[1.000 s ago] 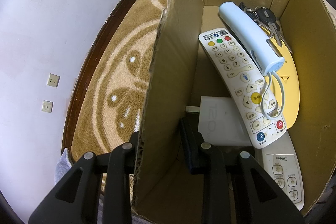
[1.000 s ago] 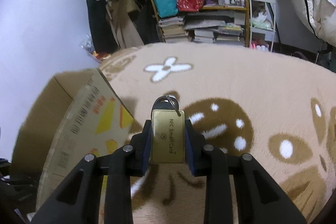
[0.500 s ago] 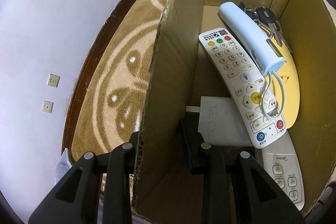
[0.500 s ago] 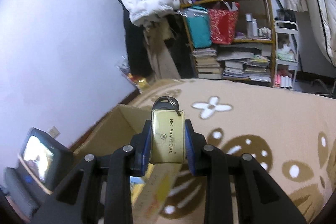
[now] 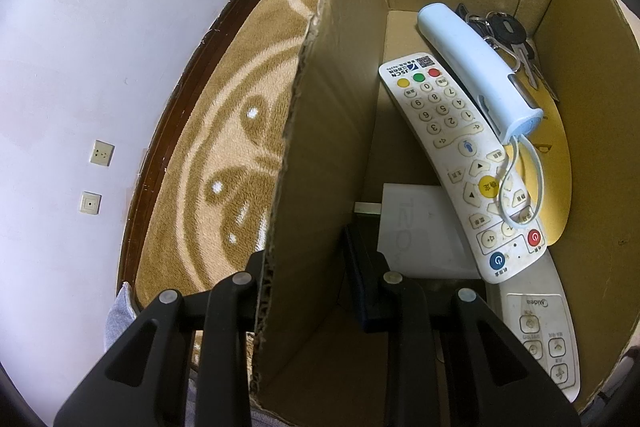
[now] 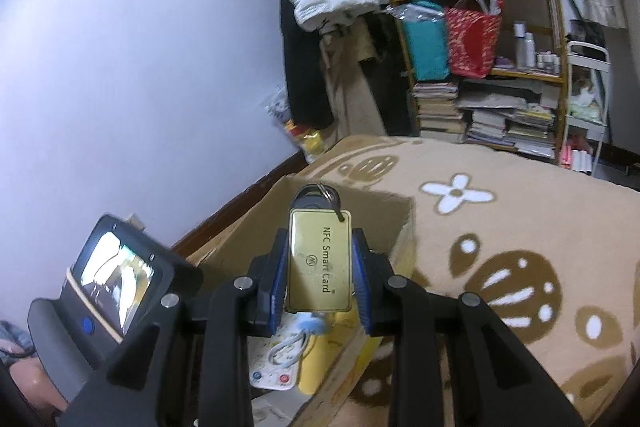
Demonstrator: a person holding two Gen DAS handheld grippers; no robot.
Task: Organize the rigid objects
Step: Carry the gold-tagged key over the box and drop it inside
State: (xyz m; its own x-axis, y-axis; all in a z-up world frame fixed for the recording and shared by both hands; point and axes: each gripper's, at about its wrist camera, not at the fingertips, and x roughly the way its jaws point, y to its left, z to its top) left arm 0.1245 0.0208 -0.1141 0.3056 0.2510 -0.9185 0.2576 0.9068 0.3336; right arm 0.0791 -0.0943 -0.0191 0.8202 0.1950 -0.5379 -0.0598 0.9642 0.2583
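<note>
Over the cardboard box (image 6: 356,203) now, I've swung the R gripper (image 6: 320,267) up from the rug, jaws clamped on the NFC card (image 6: 320,259); L gripper (image 5: 308,275) pinching box wall, so drop's next.

black angular gripper arms (image 5: 308,279) with silver screws; blue finger pads (image 6: 362,283); grey sleeve (image 5: 116,319)
</note>
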